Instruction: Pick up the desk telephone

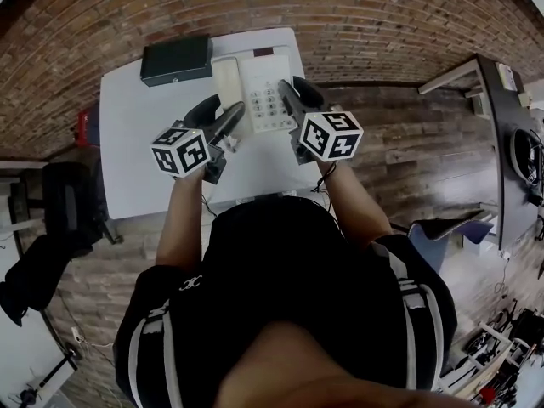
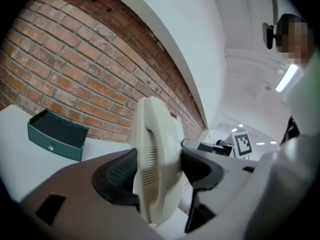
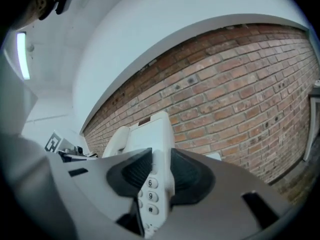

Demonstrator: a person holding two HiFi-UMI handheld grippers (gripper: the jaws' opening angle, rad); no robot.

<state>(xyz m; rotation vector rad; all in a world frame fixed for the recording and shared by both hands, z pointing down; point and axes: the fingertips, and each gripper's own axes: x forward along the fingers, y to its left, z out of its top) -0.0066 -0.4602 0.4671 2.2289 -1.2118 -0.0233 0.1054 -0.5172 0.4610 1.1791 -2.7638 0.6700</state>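
Dark green box (image 1: 176,59) at the back left of the white counter (image 1: 136,143), left gripper (image 2: 159,174) clamped on the handset side of the cream desk telephone (image 1: 259,92), telephone held over the counter, right gripper (image 3: 161,176) clamped on the keypad edge, keys 6, 9 and # legible

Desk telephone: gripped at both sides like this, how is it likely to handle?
The desk telephone looks like a rigid plastic shell, probably light. Its handset seems only to rest in the cradle, so it might drop if tilted, though the left gripper clamps across it. Smooth plastic could slip in the right gripper.
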